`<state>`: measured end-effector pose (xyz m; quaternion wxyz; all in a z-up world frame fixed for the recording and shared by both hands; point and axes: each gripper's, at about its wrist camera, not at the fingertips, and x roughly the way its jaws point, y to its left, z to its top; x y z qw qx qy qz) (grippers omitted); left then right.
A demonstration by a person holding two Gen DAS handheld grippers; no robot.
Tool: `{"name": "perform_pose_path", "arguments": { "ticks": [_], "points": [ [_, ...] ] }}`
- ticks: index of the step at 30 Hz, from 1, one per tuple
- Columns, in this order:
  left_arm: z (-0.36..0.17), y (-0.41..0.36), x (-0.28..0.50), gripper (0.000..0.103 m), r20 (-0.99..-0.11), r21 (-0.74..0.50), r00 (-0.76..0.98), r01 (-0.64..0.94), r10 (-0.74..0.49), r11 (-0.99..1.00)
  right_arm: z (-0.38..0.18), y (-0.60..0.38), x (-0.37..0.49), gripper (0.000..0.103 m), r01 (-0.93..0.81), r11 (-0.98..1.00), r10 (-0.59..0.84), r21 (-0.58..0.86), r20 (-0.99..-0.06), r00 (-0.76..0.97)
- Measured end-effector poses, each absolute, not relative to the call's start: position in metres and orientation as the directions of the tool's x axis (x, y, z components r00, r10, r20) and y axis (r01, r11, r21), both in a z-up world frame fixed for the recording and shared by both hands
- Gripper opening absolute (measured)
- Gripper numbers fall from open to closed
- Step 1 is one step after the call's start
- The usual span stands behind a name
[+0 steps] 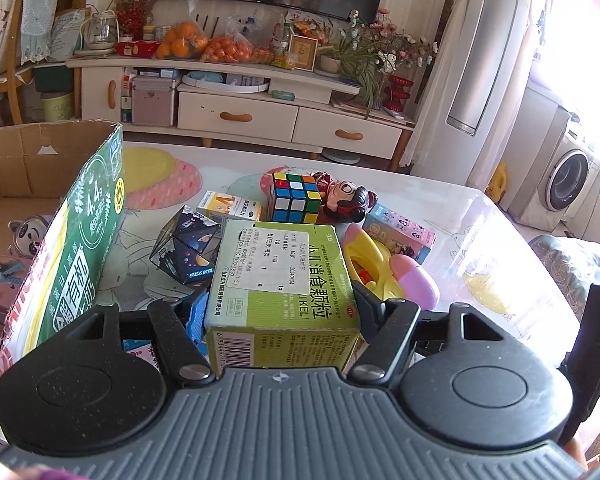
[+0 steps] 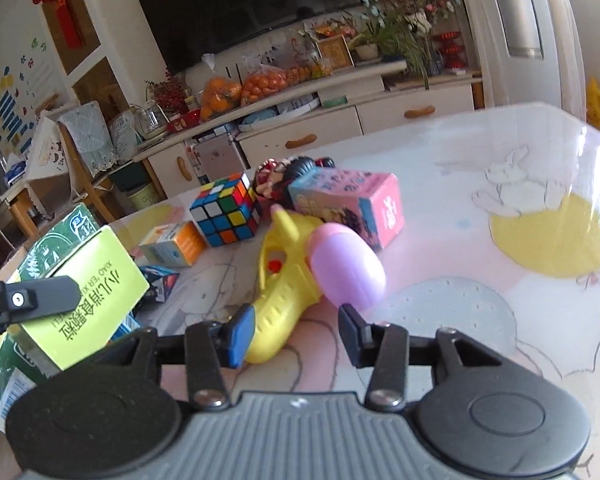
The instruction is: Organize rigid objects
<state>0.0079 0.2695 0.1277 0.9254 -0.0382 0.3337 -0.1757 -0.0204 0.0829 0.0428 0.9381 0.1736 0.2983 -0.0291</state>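
Observation:
My left gripper point(image 1: 280, 312) is shut on a green medicine box point(image 1: 276, 272), its pads pressing both sides; the box hangs above the table next to the carton. In the right wrist view the same green medicine box point(image 2: 88, 292) shows at the left with a left finger point(image 2: 32, 300) on it. My right gripper point(image 2: 296, 336) is open low over the table. The handle of a yellow toy with a pink-purple pod point(image 2: 284, 280) lies between its jaws, against the left pad point(image 2: 240, 336) and apart from the right one.
An open cardboard carton point(image 1: 20, 168) with a green printed side stands at the left. On the table lie a Rubik's cube point(image 1: 296, 200), a doll figure point(image 1: 346, 200), a pink box point(image 2: 352, 208), an orange-white box point(image 2: 172, 244) and a dark planet-print box point(image 1: 188, 244).

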Motion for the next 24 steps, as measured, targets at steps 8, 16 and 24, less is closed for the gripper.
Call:
{"name": "perform_pose_path", "arguments": {
  "ticks": [8, 16, 24],
  "points": [
    [0.131, 0.268, 0.006, 0.086, -0.597, -0.205, 0.715, 0.303, -0.364, 0.931, 0.052, 0.08, -0.01, 0.096, 0.2, 0.961, -0.069, 0.19, -0.535, 0.842],
    [0.13, 0.266, 0.009, 0.086, -0.6, -0.208, 0.714, 0.295, -0.359, 0.933, 0.04, 0.086, 0.025, 0.102, 0.18, 0.971, -0.058, 0.157, -0.578, 0.814],
    [0.13, 0.266, 0.012, 0.086, -0.603, -0.215, 0.713, 0.286, -0.357, 0.934, 0.027, 0.087, 0.033, 0.086, 0.177, 0.981, -0.086, 0.086, -0.622, 0.778]
  ]
}}
